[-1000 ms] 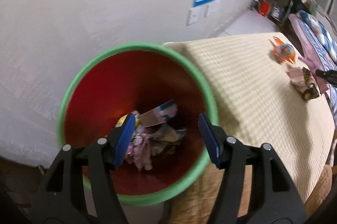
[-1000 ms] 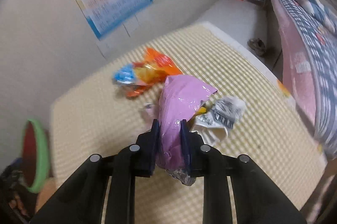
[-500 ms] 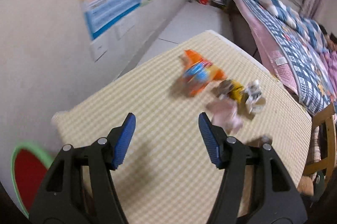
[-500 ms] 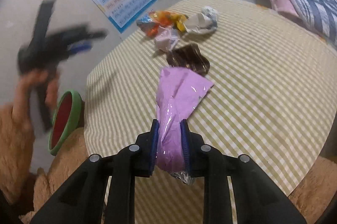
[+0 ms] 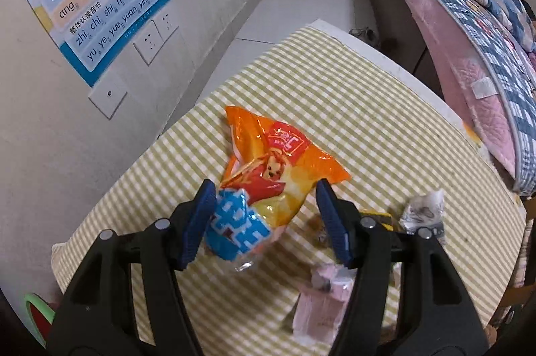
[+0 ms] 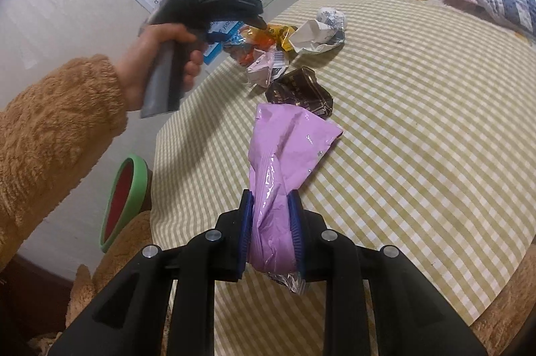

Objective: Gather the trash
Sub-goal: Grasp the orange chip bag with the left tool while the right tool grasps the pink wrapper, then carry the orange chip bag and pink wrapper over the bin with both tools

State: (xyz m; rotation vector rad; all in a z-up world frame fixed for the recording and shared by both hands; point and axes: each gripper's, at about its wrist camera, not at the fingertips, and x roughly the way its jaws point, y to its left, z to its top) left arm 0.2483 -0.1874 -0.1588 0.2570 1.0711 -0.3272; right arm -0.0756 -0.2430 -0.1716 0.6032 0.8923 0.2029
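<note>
1. I am holding the left hand-held gripper (image 5: 264, 215) wide open over the orange snack bag (image 5: 268, 168), whose crumpled blue end sits between the pads; the left pad (image 5: 197, 222) looks just beside that end, though contact cannot be confirmed.
2. I am keeping the right hand-held gripper (image 6: 270, 230) clamped on the pink wrapper (image 6: 284, 151), which is standing up ahead of the jaws above the checked desk (image 6: 418, 121).
3. For a sound pinch, I am aiming to lower the left jaws until both pads flank the bunched blue end, then to close fully, since thin film slips.
4. The green-rimmed bin (image 6: 125, 202) is sitting below and to the left of the right hand-held gripper, off the desk edge.
5. Other wrappers (image 6: 301, 61) are lying farther ahead.
</note>
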